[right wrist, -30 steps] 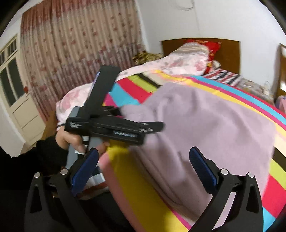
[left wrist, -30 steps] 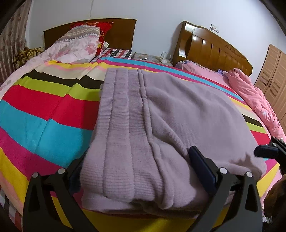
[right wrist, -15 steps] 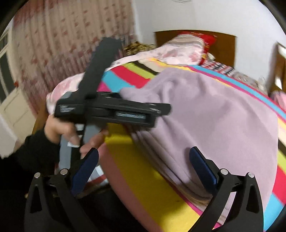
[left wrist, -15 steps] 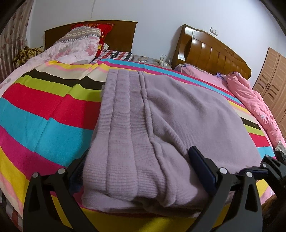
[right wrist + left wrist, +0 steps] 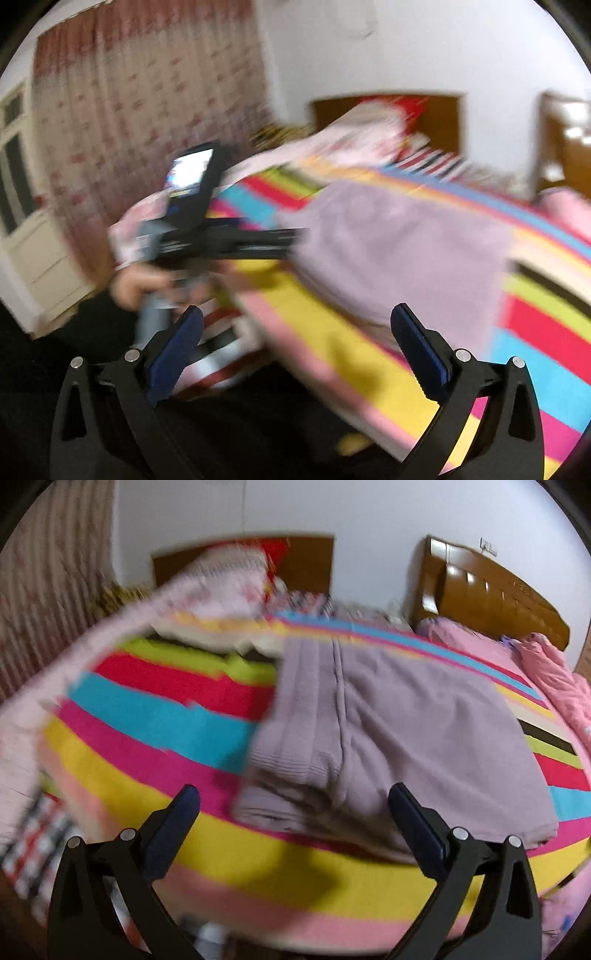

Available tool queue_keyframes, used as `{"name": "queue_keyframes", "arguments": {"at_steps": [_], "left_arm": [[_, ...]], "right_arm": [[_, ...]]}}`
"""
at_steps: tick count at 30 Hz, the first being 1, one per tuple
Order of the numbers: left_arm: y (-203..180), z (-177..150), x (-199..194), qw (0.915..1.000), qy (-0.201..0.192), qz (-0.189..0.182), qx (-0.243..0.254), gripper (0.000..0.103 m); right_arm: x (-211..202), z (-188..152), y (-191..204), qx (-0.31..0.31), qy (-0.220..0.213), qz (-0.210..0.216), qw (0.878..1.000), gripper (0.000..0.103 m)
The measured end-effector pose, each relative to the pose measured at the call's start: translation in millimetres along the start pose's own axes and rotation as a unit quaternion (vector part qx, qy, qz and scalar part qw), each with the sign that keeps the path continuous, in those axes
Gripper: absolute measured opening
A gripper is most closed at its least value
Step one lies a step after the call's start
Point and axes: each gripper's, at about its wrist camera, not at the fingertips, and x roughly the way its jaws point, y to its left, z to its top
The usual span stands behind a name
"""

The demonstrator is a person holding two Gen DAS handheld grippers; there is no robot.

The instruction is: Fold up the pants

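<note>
Pants: the lilac knit pants [image 5: 388,731] are lying flat and already doubled over on the striped bedspread [image 5: 159,716], near its front edge; in the right wrist view the pants [image 5: 399,247] are showing as a blurred lilac slab on the same stripes.
Long axis: the garment is running away from the left camera toward the wooden headboard [image 5: 491,590], its ribbed band along the left side and a thick stack of folded layers at the near end.
Left gripper: the left gripper [image 5: 295,830] is hovering with its jaws spread wide and nothing between them; the near folded end is sitting just ahead of and between the blue pads [image 5: 413,827], apart from them.
Right gripper: the right gripper [image 5: 295,350] is also gaping and carrying nothing, pointing across the bed edge with the pants ahead and to its right.
Nearer tool: judging by both views, the left one is the closer to the stacked near end; seen from the right camera, the left gripper [image 5: 221,240], held in the person's hand [image 5: 136,284], is pointing at the garment's near-left corner.
Blur: both frames are smearing, so exact contact is hard to tell.
Task state: the fold is looking largely done.
</note>
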Motion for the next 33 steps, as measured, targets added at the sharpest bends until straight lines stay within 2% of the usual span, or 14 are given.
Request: {"name": "queue_keyframes", "arguments": {"at_steps": [2,5,7,10,11,12,13,15,18,22,26,33], "left_arm": [[-5,4,-43,0.9973,-0.068,0.022,0.015,0.101],[-19,10,-104,0.9837,-0.173,0.028,0.038,0.102],[-27,14,-126,0.9779,-0.205,0.010,0.040,0.102],[-36,16,-134,0.9798,-0.195,-0.044,0.007,0.102],[-37,13,-128,0.9802,-0.186,-0.067,-0.018,0.102],[-38,10,-122,0.9808,-0.176,-0.075,-0.036,0.102],[-40,5,-114,0.9828,-0.160,-0.076,-0.051,0.102],[-49,-5,-95,0.9899,-0.115,-0.071,-0.044,0.102],[-61,-24,-74,0.9951,-0.084,-0.043,-0.031,0.102],[-65,-44,-65,0.9967,-0.067,-0.041,-0.022,0.101],[-67,-51,-63,0.9971,-0.072,-0.023,0.008,0.102],[-65,-53,-59,0.9970,-0.066,-0.039,0.014,0.102]], "right_arm": [[-33,-5,-8,0.018,-0.041,-0.057,0.997,0.099],[-67,-9,-11,0.031,-0.095,-0.141,0.985,0.099],[-75,-5,-15,0.037,-0.114,-0.203,0.972,0.099],[-70,-6,-27,0.076,-0.120,-0.246,0.959,0.099],[-67,-9,-30,0.091,-0.119,-0.246,0.958,0.099],[-64,-14,-39,0.111,-0.112,-0.244,0.957,0.099],[-57,-20,-45,0.134,-0.098,-0.243,0.956,0.099],[-46,-28,-49,0.158,-0.083,-0.241,0.954,0.099],[-39,-37,-54,0.176,-0.073,-0.247,0.950,0.099],[-37,-40,-56,0.178,-0.064,-0.246,0.950,0.099],[-27,-40,-50,0.164,-0.056,-0.241,0.955,0.099],[-27,-38,-41,0.141,-0.058,-0.240,0.959,0.099]]}}
